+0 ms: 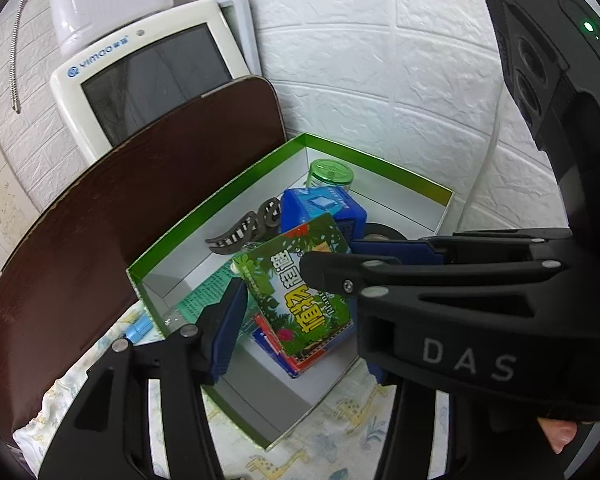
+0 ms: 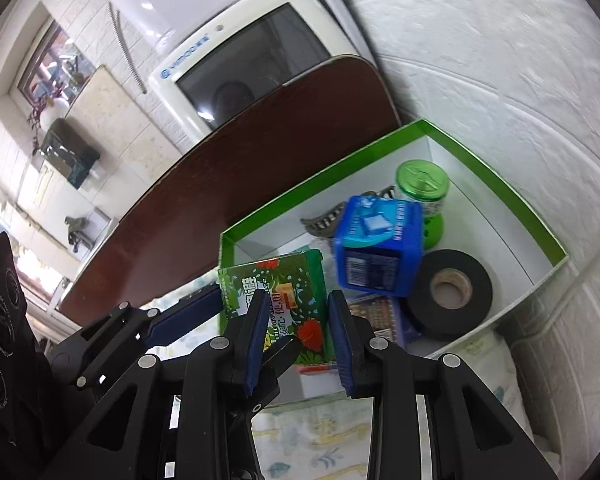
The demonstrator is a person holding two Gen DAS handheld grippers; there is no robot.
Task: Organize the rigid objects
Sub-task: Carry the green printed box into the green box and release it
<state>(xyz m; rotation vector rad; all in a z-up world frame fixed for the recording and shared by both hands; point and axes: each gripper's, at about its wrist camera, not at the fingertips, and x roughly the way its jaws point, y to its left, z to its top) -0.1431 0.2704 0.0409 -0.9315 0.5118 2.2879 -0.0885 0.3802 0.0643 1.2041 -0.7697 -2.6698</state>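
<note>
A green jungle-print box [image 1: 300, 292] [image 2: 284, 296] hangs tilted over the near end of a green-rimmed white tray [image 1: 220, 200] [image 2: 292, 192]. My left gripper [image 1: 300, 332] is shut on it; one blue pad [image 1: 228, 312] presses the box's left edge, and the other finger is mostly hidden behind the right gripper. My right gripper [image 1: 356, 260] [image 2: 296, 320] is shut on the same box from the right. In the tray lie a blue box [image 1: 324, 208] [image 2: 380, 248], a green-lidded jar [image 1: 331, 174] [image 2: 422, 184], a dark hair claw [image 1: 244, 232] and a black tape roll [image 2: 448, 288].
A brown board [image 1: 120, 200] stands along the tray's left side, with a white screen device [image 1: 148, 80] behind it. A white textured wall [image 1: 380, 80] closes the back and right. The tray sits on a giraffe-print cloth [image 1: 340, 420], where a small blue item [image 1: 138, 328] lies.
</note>
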